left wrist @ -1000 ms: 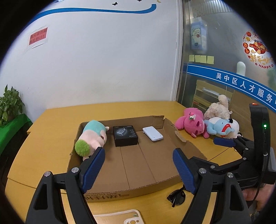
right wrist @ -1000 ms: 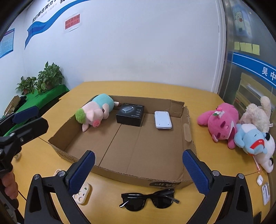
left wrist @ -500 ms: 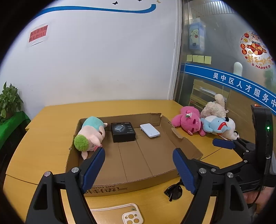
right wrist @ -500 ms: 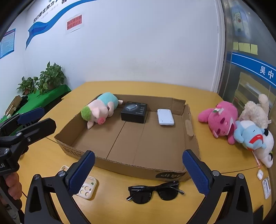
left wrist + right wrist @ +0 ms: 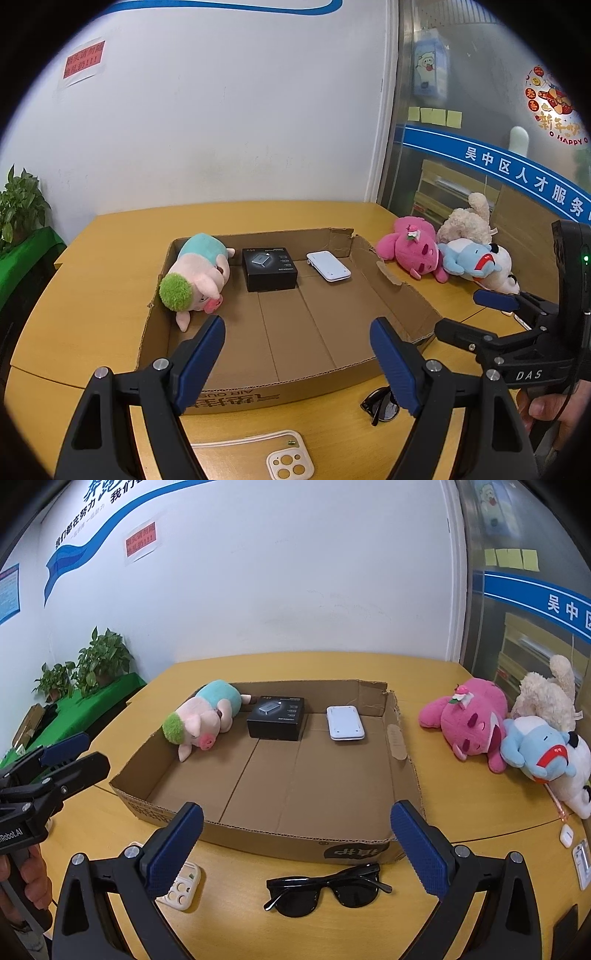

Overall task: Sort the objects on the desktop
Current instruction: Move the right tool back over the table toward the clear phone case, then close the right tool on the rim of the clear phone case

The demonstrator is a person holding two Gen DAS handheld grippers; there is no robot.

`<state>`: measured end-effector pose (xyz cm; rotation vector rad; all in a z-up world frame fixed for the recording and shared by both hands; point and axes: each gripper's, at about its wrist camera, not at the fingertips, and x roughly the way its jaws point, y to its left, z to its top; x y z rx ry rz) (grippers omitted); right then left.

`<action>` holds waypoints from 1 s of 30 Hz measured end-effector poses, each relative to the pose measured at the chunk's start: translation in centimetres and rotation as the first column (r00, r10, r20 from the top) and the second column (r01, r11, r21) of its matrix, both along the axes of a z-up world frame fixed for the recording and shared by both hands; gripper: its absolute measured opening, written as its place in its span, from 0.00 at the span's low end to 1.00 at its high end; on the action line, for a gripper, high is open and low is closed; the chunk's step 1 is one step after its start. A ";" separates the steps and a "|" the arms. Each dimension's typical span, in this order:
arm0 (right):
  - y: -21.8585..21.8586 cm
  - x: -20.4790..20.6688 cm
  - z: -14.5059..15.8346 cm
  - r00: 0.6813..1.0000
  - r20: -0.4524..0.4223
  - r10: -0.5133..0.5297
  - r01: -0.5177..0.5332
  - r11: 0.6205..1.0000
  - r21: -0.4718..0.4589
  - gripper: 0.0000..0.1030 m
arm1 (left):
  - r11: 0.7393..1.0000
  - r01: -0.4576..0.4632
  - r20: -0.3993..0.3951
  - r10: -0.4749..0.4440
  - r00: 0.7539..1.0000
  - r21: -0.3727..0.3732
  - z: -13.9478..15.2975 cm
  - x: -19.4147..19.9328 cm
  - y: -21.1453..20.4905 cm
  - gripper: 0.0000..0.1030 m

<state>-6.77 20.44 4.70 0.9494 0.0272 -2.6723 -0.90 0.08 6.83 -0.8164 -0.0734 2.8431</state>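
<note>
Sorting, pick-up stage: right gripper (image 5: pixel 297 849) and left gripper (image 5: pixel 297 363) both stood spread and empty; sunglasses (image 5: pixel 327 888) lay on table (image 5: pixel 461 686) before cardboard tray (image 5: pixel 258 842), likely next, needing a descent and closure.

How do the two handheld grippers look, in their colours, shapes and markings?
Both are black plastic frames with silver screws and two long fingers tipped with blue textured pads. The left gripper shows "Robot.AI" in white on its body in the right wrist view. The right gripper shows "DAS" lettering, a small green light and a thin black cable.
</note>
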 end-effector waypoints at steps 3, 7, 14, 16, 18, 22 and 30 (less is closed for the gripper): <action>0.2 -0.2 -0.2 1.000 0.005 0.005 -0.005 1.000 -0.008 1.00 | 1.000 -0.007 0.009 0.007 1.000 -0.002 -0.3 -0.2 -0.1 0.78; 0.0 -0.2 -0.6 1.000 0.009 0.020 -0.020 1.000 -0.001 1.00 | 1.000 -0.009 0.021 0.009 1.000 0.009 -0.5 -0.4 -0.3 0.78; -1.0 0.0 -1.7 0.999 0.023 0.047 -0.047 0.999 0.009 1.00 | 1.000 -0.005 0.035 0.004 0.999 0.016 -1.2 -0.3 -0.9 0.78; -1.3 0.1 -2.2 0.998 0.029 0.054 -0.054 0.998 0.009 1.00 | 1.000 -0.012 0.044 0.011 0.999 0.021 -1.6 -0.3 -1.4 0.78; -1.7 0.4 -2.9 0.997 0.036 0.067 -0.067 0.998 0.000 1.00 | 1.000 -0.017 0.059 0.015 0.998 0.023 -2.1 -0.2 -2.1 0.78; -2.9 1.1 -4.4 0.992 0.056 0.114 -0.115 0.993 0.009 1.00 | 0.999 -0.039 0.091 0.036 0.995 0.034 -3.4 0.3 -3.8 0.78; -7.5 3.0 -9.0 0.928 0.191 0.320 -0.317 0.947 -0.046 1.00 | 0.993 -0.105 0.227 0.088 0.970 0.062 -7.8 1.4 -8.2 0.78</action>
